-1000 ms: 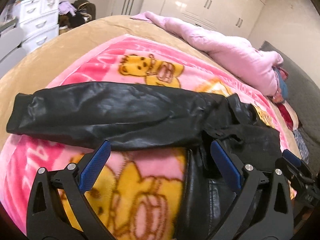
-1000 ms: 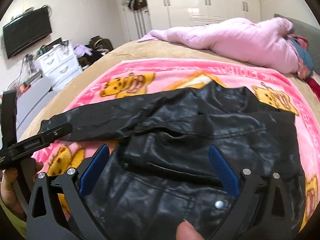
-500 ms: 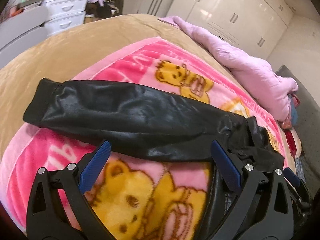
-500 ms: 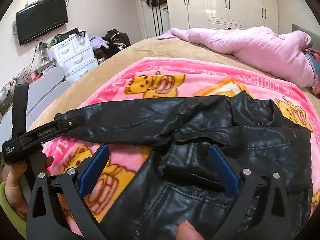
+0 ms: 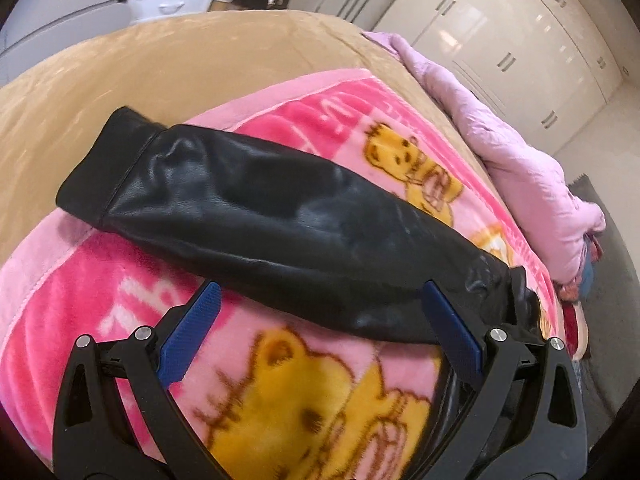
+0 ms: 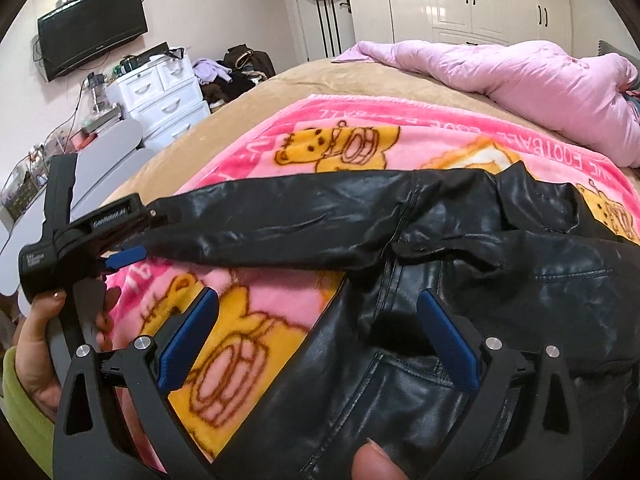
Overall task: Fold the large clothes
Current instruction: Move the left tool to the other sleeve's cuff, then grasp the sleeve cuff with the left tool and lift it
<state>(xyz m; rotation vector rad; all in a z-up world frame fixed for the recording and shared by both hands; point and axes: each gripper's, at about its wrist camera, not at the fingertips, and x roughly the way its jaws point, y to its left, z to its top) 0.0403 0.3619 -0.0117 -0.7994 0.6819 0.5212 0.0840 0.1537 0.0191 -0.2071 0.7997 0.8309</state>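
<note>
A black leather jacket lies on the pink bear-print blanket that covers the bed, one sleeve stretched out flat from the body with its cuff at the blanket's edge. The left gripper hovers over the blanket just beside that sleeve, jaws spread wide and empty. The right gripper hangs over the jacket's body, jaws likewise apart, gripping nothing. Beyond the blanket lies a pale pink quilt
</note>
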